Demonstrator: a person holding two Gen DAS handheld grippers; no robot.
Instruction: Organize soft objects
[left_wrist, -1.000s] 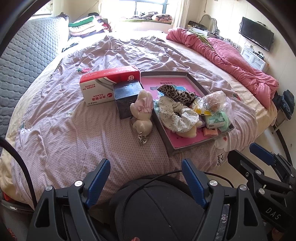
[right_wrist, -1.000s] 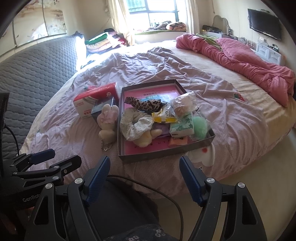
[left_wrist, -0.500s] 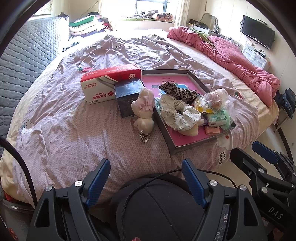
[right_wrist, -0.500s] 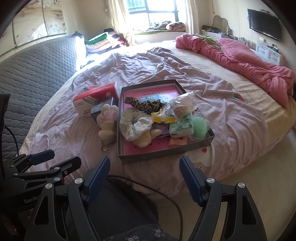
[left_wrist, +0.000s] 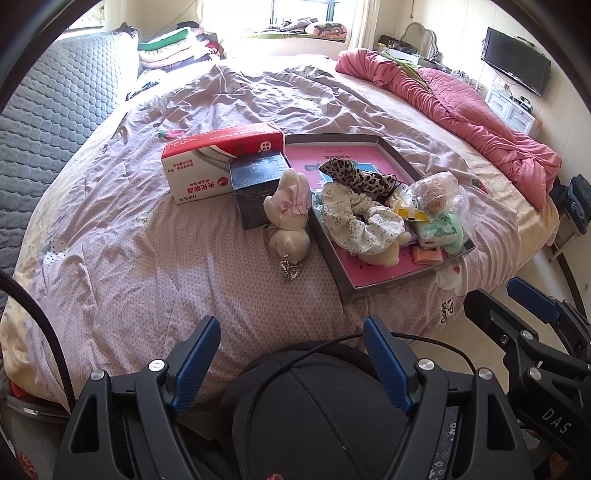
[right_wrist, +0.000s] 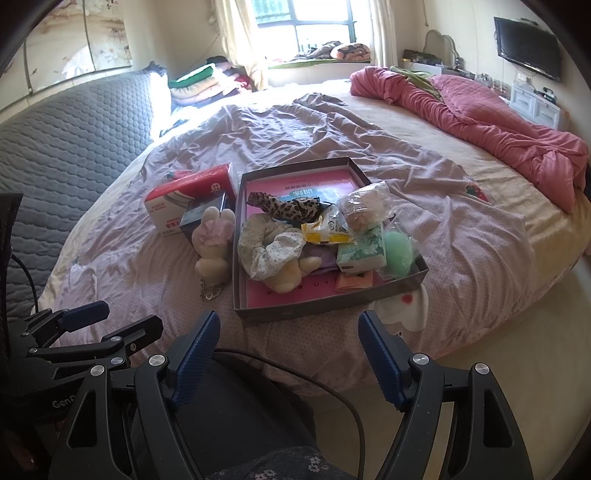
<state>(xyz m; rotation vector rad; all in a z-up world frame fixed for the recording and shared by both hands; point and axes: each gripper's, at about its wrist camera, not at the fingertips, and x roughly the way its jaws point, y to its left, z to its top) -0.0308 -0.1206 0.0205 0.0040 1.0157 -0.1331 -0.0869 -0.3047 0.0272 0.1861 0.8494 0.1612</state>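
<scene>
Clutter of soft things on bed, both tools idle

Bed (right_wrist: 461, 229) under wrinkled lilac cover, carrying everything. Shallow grey tray (right_wrist: 332, 306) with pink floor near the front edge, holding leopard-print scrunchie (right_wrist: 284, 206) at the back, pale floral scrunchie (right_wrist: 266, 249) lying over a cream plush toy (right_wrist: 290, 273), yellow packet (right_wrist: 323, 230), clear bag (right_wrist: 364, 208) with something brownish inside, green-printed tissue pack (right_wrist: 362, 253), green round puff (right_wrist: 397, 253) against the right wall, small orange item (right_wrist: 354, 282) near the front.

Outside the tray, just beside its left wall: plush bunny (left_wrist: 288, 218) with pink bow, lying on the cover with a metal keychain (left_wrist: 290, 267) at its lower end. Behind the bunny, touching it, dark box (left_wrist: 258, 184); behind that, red-and-white carton (left_wrist: 218, 158). Pink quilt (right_wrist: 480, 118) bunched along the far right side.

Left hand-held gripper (left_wrist: 291, 365) low at the bed's front edge, fingers spread wide, gripping nothing. Right hand-held gripper (right_wrist: 288, 358) likewise spread wide and empty, in front of the tray, well apart from it.
</scene>
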